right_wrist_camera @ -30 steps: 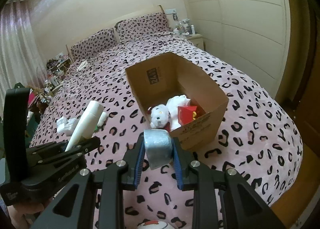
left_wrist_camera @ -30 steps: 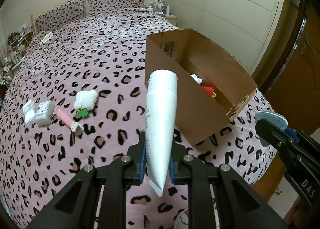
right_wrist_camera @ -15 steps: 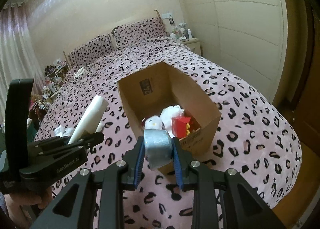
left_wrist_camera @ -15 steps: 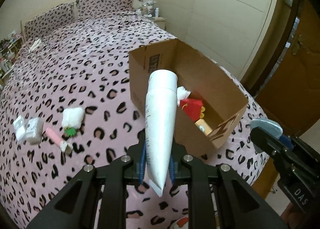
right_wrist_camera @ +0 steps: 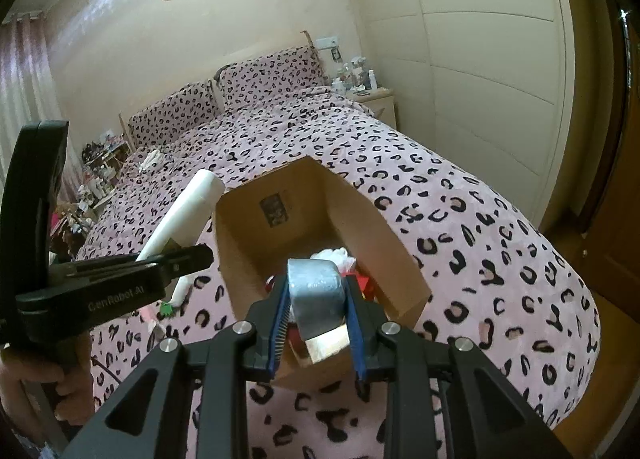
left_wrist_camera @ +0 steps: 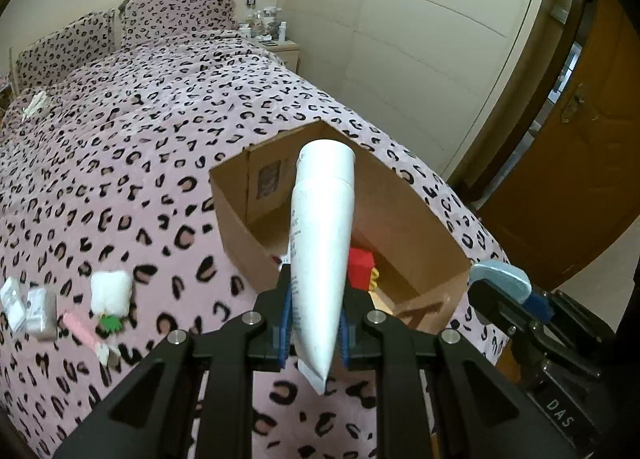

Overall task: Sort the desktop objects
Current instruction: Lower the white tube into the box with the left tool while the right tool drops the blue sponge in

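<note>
My left gripper (left_wrist_camera: pixel 314 323) is shut on a white tube (left_wrist_camera: pixel 322 235), cap end pointing forward over the near rim of the open cardboard box (left_wrist_camera: pixel 240 235) on the bed. The tube (right_wrist_camera: pixel 184 219) also shows in the right wrist view, left of the box (right_wrist_camera: pixel 372 219). My right gripper (right_wrist_camera: pixel 316 323) is shut on a roll of silver-grey tape (right_wrist_camera: pixel 316 291), held above the box's near edge. Inside the box lie a red carton (left_wrist_camera: pixel 360 265) and white soft items (right_wrist_camera: pixel 332 255). The tape roll (left_wrist_camera: pixel 500 279) appears at the right of the left wrist view.
On the leopard-print bedspread (left_wrist_camera: pixel 120 179) left of the box lie a white plush (left_wrist_camera: pixel 110 291), a pink stick (left_wrist_camera: pixel 84 333), and small white packets (left_wrist_camera: pixel 28 307). A nightstand (right_wrist_camera: pixel 376 99) with bottles stands by the pillows. A wooden door (left_wrist_camera: pixel 580 179) is on the right.
Both grippers have moved forward and a little up toward the box, so the box interior now lies under the tube and the tape. Neither grip has changed.
</note>
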`<state>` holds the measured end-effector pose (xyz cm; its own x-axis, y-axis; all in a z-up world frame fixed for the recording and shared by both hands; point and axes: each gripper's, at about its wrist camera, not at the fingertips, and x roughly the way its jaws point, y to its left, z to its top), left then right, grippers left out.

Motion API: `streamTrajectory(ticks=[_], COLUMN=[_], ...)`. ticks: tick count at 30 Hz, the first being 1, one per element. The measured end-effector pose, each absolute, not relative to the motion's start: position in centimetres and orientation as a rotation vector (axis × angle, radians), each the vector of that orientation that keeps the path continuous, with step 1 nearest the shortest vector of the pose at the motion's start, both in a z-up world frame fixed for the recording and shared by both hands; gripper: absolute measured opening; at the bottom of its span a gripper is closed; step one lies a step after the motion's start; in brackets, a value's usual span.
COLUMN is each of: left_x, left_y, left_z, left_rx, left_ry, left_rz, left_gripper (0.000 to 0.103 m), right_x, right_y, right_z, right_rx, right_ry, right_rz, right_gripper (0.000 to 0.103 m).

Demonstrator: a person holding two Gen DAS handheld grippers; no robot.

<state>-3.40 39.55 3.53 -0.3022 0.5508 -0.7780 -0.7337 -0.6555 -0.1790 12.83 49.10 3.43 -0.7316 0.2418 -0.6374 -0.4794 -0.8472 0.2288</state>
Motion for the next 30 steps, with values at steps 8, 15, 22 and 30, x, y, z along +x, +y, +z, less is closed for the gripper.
streamTrajectory(ticks=[8,15,22,30], left_x=[-5.3,-6.3,-7.3,-9.0], left_y=[41.8,44.1,46.1,46.8], left_z=[3.8,3.2,1.7,-1.0], left_rx=[-1.102,-1.116,-1.143,-1.187], left_ry=[0.258,0.273,0.290,0.293], left_rz=[2.000,1.972,1.936,1.919], left_gripper=[0.018,0.018,0.018,0.018], right_x=[10.9,8.6,6.4,4.4], right_y=[51.1,52.2,52.9,52.6], right_z=[3.2,2.2,1.2,0.1], right_rx=[-0.855,-0.886,-0.919,-0.971], right_ry=[0.538,0.550,0.528,0.440], right_rz=[2.543,2.540,2.524,2.503], right_gripper=[0.027,0.027,0.027,0.027])
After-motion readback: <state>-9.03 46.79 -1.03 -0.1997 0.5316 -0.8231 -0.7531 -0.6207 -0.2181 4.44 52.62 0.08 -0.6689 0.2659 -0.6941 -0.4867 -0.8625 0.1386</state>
